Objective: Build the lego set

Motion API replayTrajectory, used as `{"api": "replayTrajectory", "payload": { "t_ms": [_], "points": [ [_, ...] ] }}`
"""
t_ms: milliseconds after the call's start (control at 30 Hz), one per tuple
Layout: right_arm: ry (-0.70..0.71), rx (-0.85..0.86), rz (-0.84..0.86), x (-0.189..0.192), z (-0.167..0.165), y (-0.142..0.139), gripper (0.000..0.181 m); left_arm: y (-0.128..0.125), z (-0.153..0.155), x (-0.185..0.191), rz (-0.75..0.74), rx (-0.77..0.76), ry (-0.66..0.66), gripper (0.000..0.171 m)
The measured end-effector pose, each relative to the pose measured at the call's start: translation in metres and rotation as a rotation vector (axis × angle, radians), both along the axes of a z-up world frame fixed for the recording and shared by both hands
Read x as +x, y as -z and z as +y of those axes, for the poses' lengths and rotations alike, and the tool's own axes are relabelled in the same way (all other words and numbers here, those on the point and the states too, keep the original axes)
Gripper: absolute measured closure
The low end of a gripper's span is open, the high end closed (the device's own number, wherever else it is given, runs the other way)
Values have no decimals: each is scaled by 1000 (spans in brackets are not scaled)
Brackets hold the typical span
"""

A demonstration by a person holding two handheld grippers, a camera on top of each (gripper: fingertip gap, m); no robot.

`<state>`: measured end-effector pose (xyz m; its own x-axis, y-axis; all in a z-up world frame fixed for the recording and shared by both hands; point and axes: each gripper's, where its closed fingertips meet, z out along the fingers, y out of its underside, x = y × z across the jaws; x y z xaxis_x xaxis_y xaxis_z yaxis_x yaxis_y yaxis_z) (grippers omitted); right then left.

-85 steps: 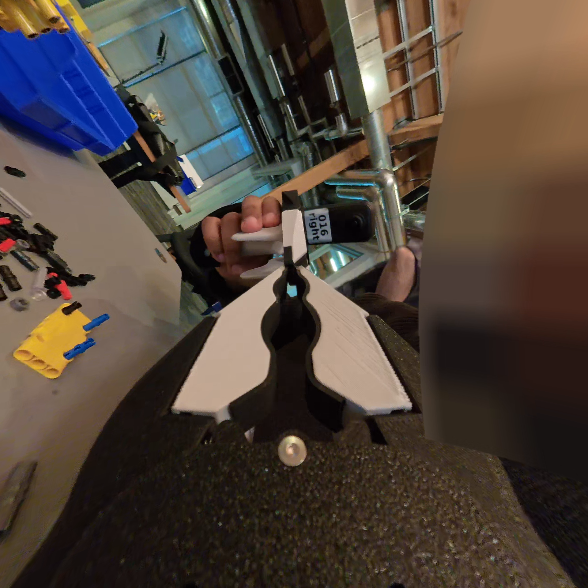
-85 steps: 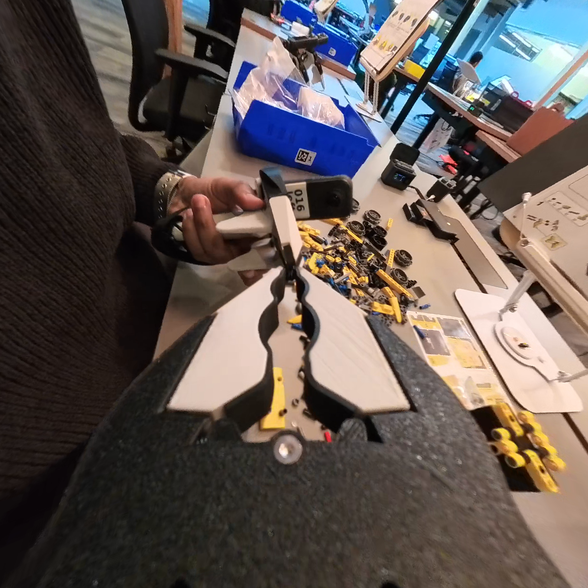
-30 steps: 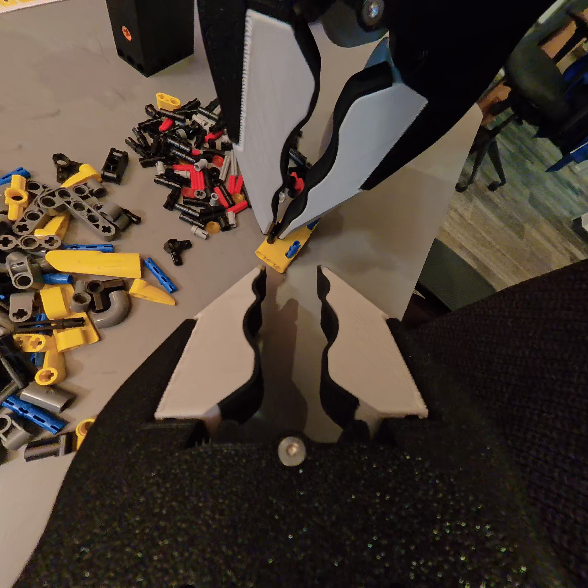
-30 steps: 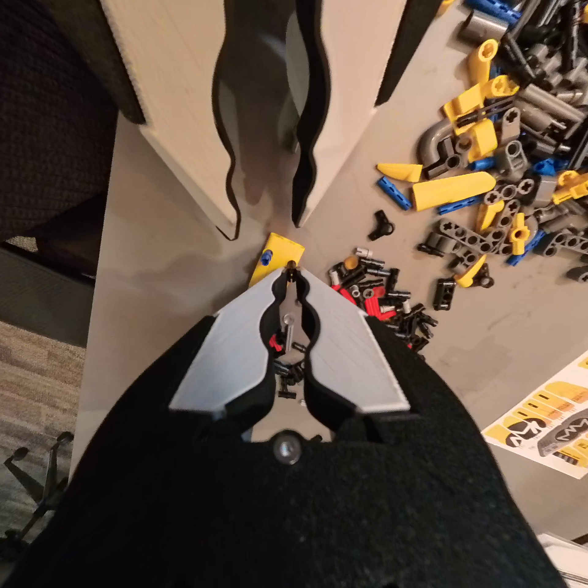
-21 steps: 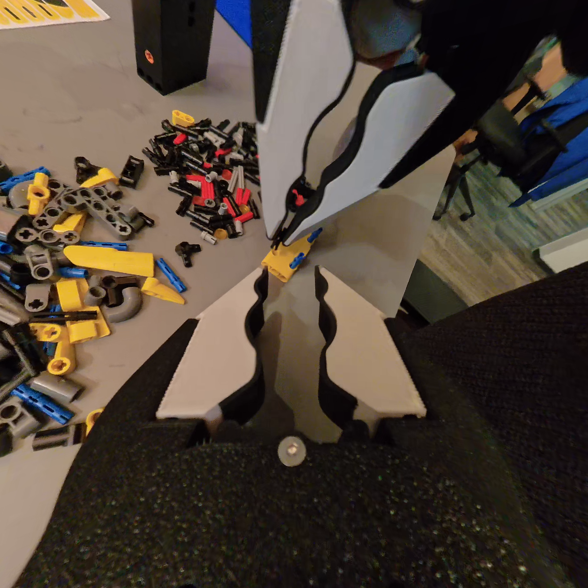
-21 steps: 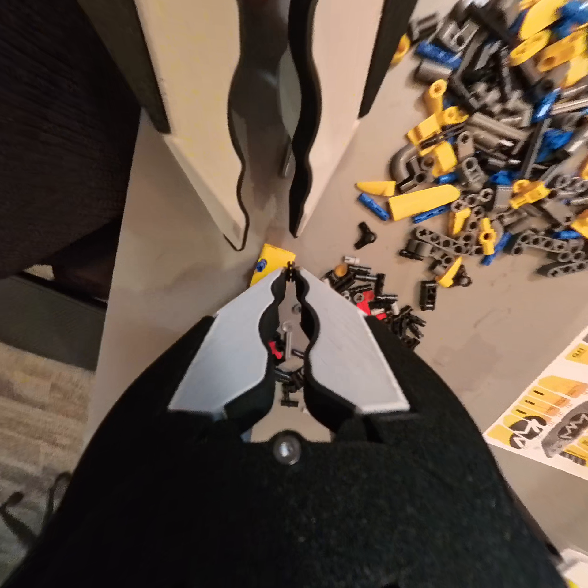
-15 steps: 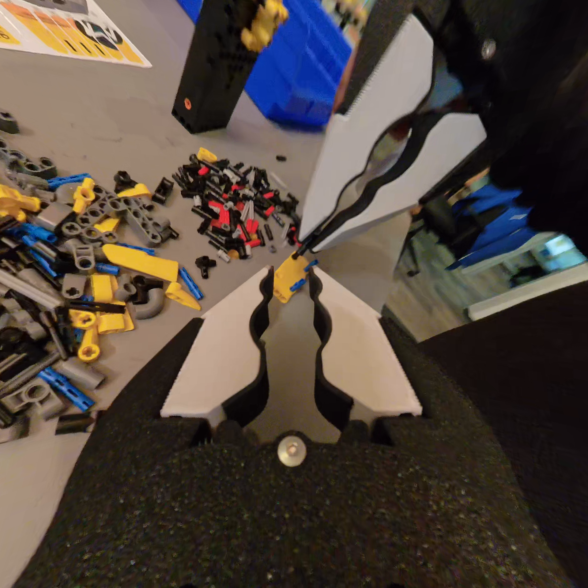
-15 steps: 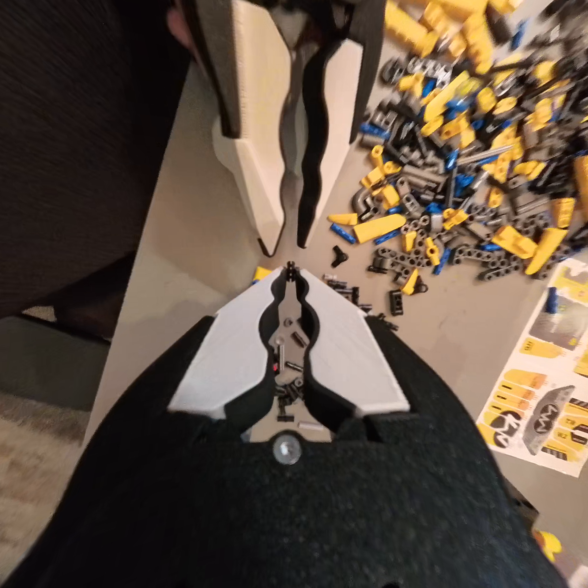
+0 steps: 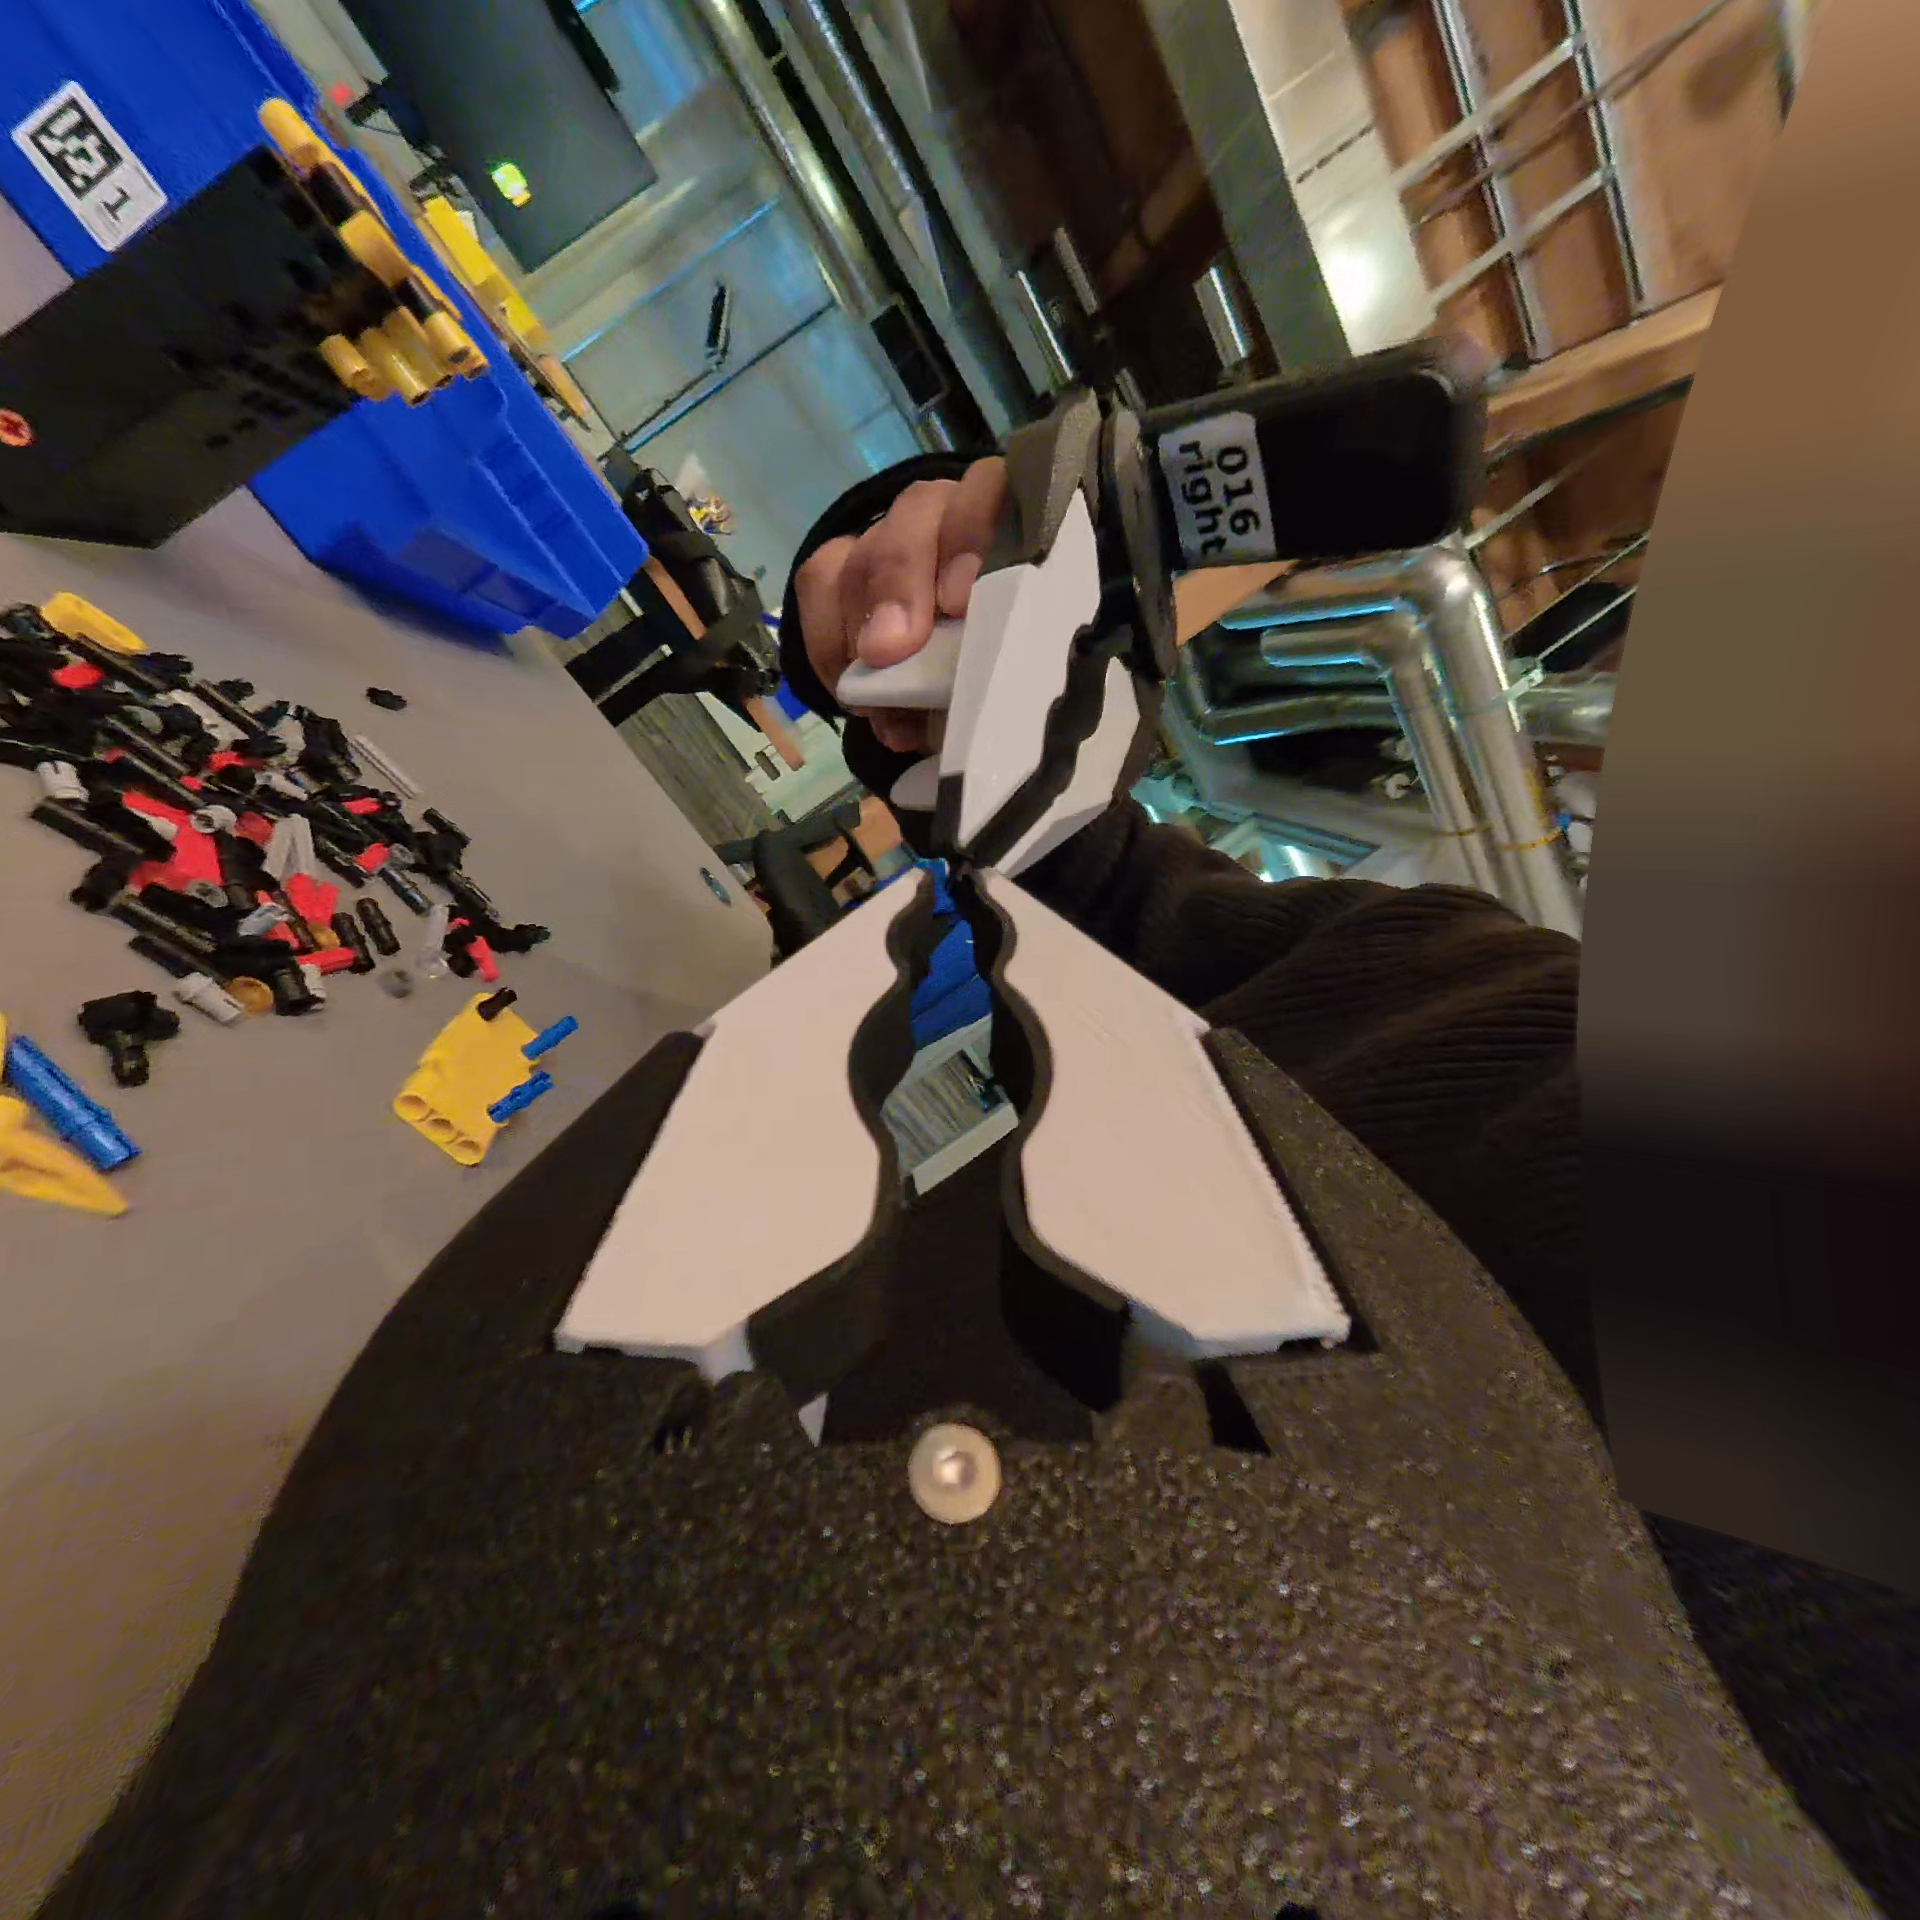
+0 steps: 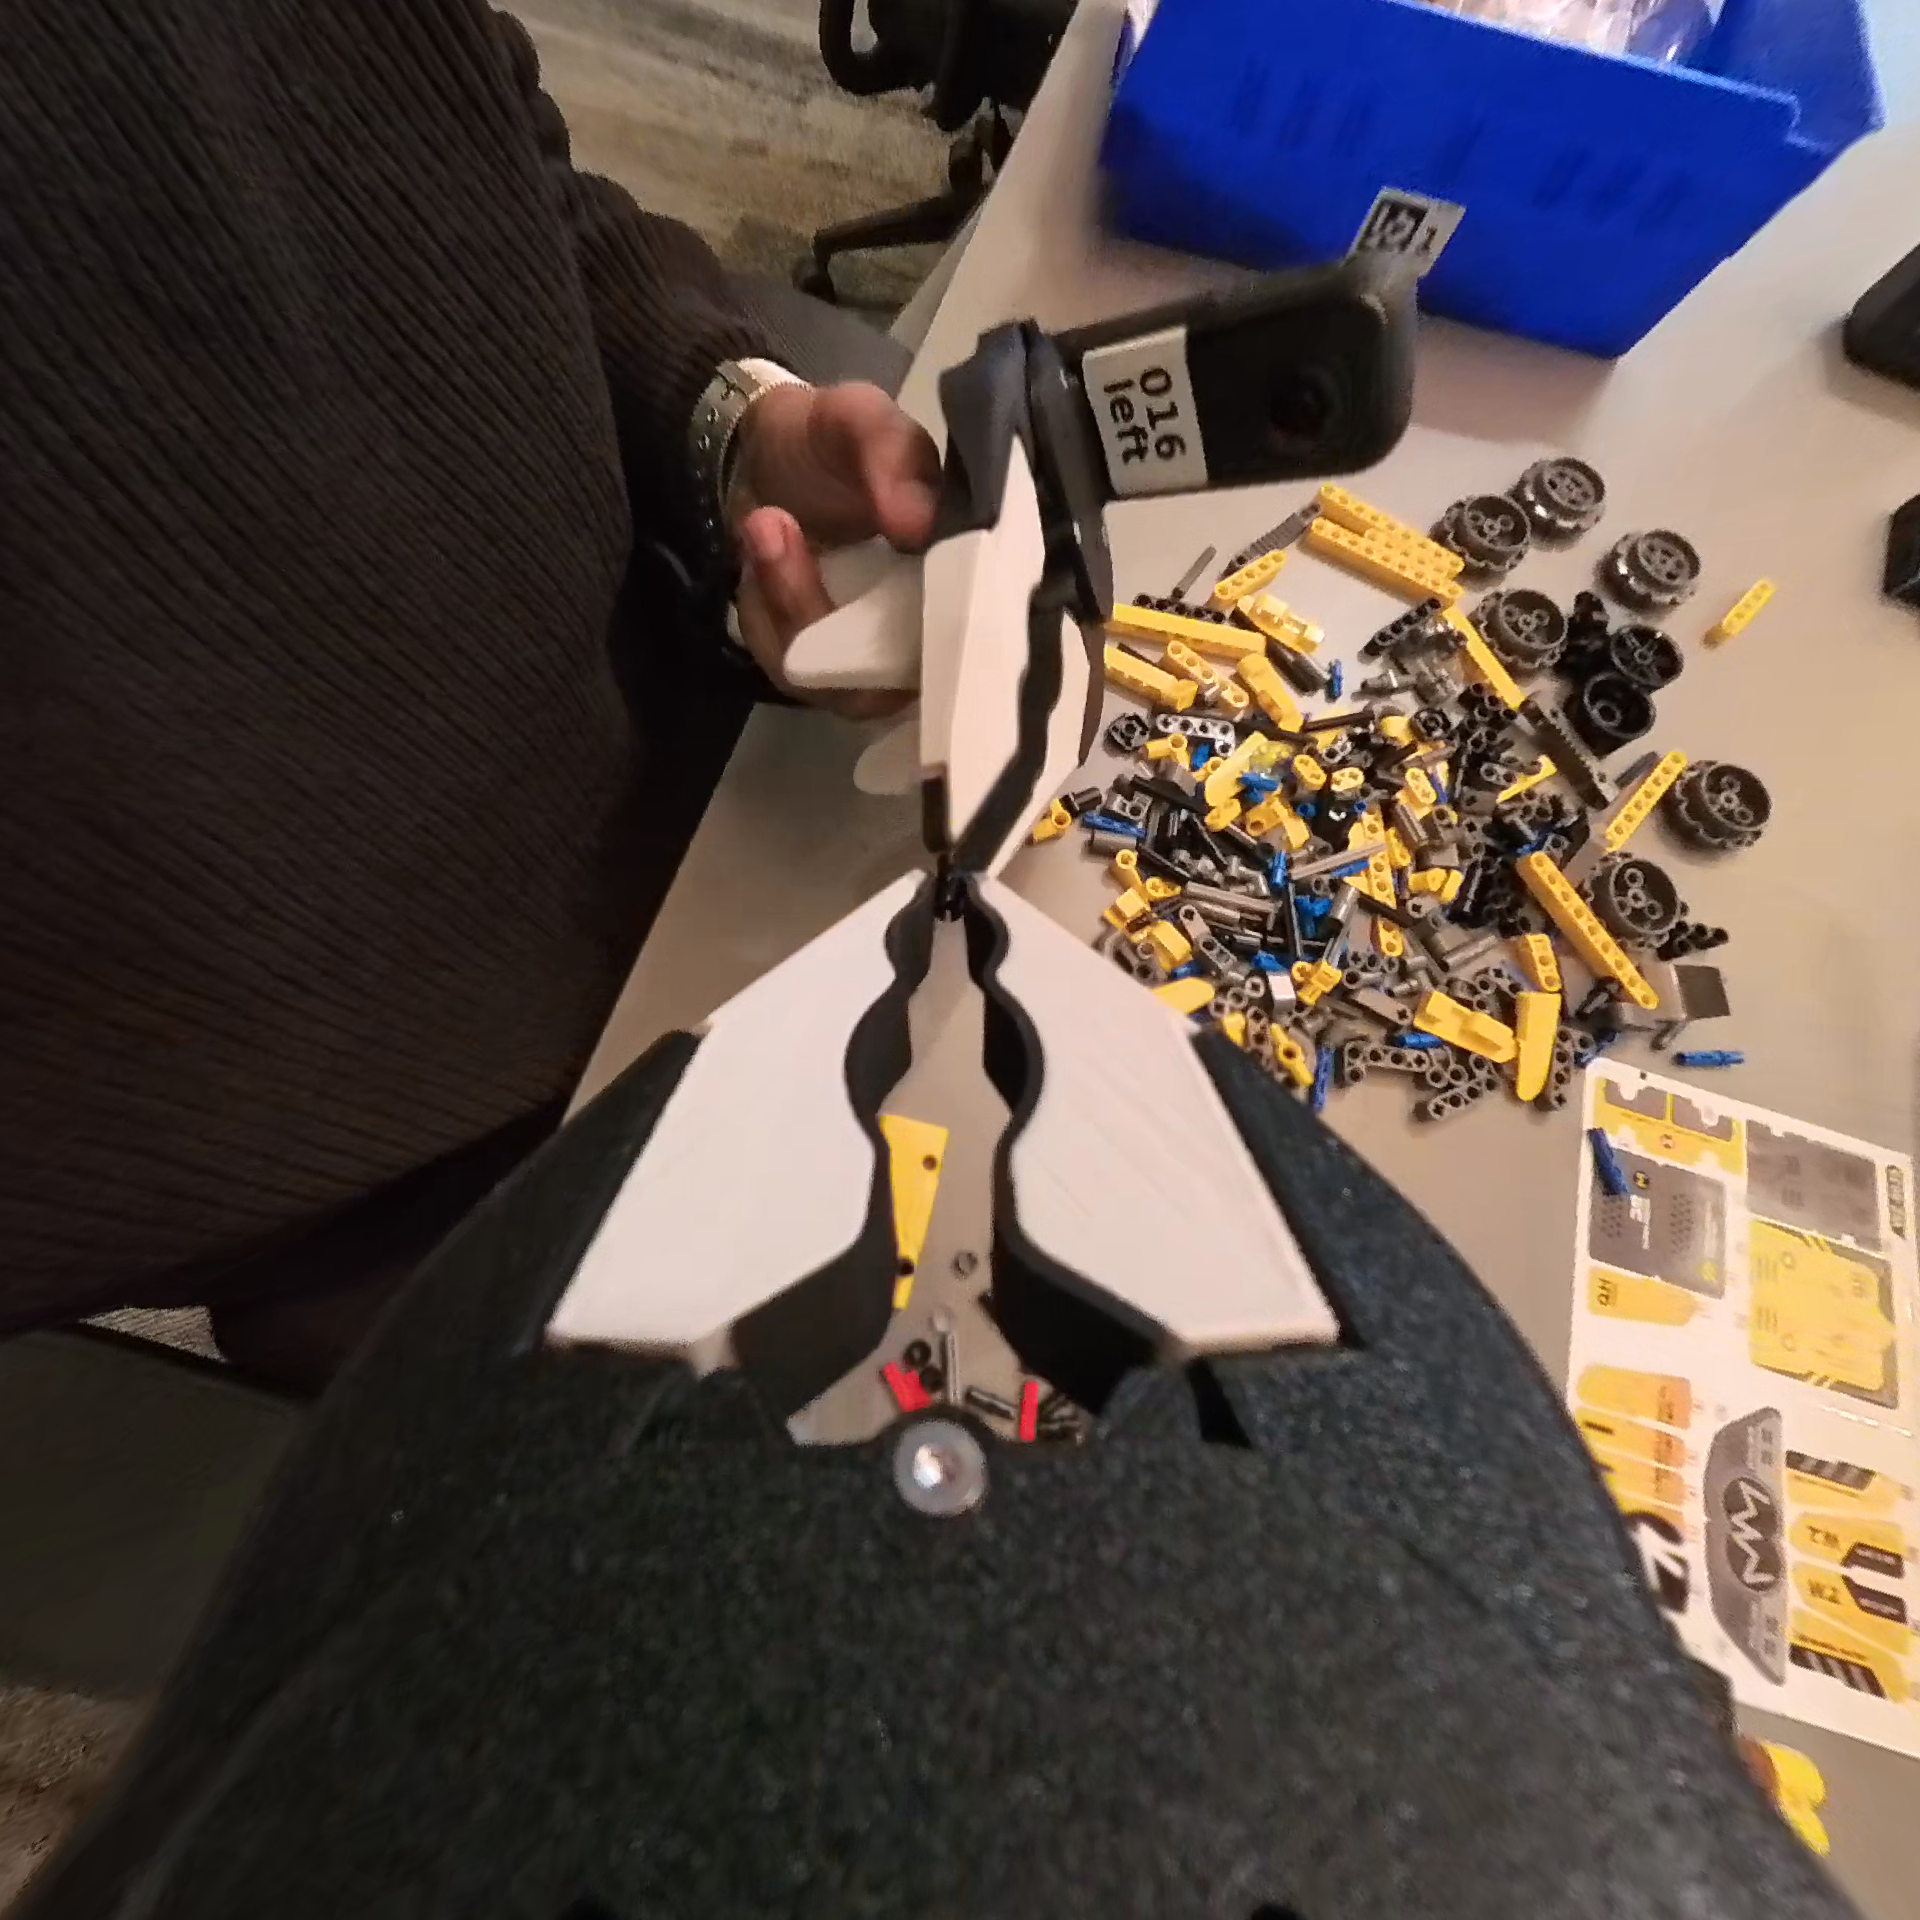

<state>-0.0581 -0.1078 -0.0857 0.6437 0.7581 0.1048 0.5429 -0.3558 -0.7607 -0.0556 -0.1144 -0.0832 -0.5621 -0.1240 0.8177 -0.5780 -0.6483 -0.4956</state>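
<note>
Both grippers are held in the air above the grey table's near edge, tip to tip. My right gripper is shut on a small black pin that sticks out of its tips. My left gripper is shut, and its tips meet the right gripper at the pin. I cannot tell whether the left one also grips the pin. The left gripper also shows in the right wrist view. A yellow connector block with blue pins lies on the table below.
A heap of red, black and grey pins lies left of the block. A big pile of yellow, black and blue parts and black wheels lie farther off. A blue bin, a black box and a printed sheet are on the table.
Both grippers rose from the yellow block on the table and tilted up to meet tip to tip. The left gripper, open half a second ago, has closed. The yellow block stayed on the table.
</note>
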Motion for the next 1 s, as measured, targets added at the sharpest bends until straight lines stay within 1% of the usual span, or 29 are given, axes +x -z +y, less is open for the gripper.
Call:
{"api": "replayTrajectory", "payload": {
  "t_ms": [100,267,400,833,1000],
  "points": [
    [5,32,1,-3,1,-4,176,-4,0,-3,-11,-39,24,167],
    [15,62,50,-6,2,-7,175,-8,1,-6,-24,-87,62,167],
    [28,67,66,-5,3,-6,175,-11,3,-8,-34,-136,87,167],
    [17,52,155,-8,4,-10,176,-6,3,-8,-34,-113,88,167],
    [13,42,151,-8,4,-7,176,-6,3,-8,-34,-115,93,167]
  ]
}}
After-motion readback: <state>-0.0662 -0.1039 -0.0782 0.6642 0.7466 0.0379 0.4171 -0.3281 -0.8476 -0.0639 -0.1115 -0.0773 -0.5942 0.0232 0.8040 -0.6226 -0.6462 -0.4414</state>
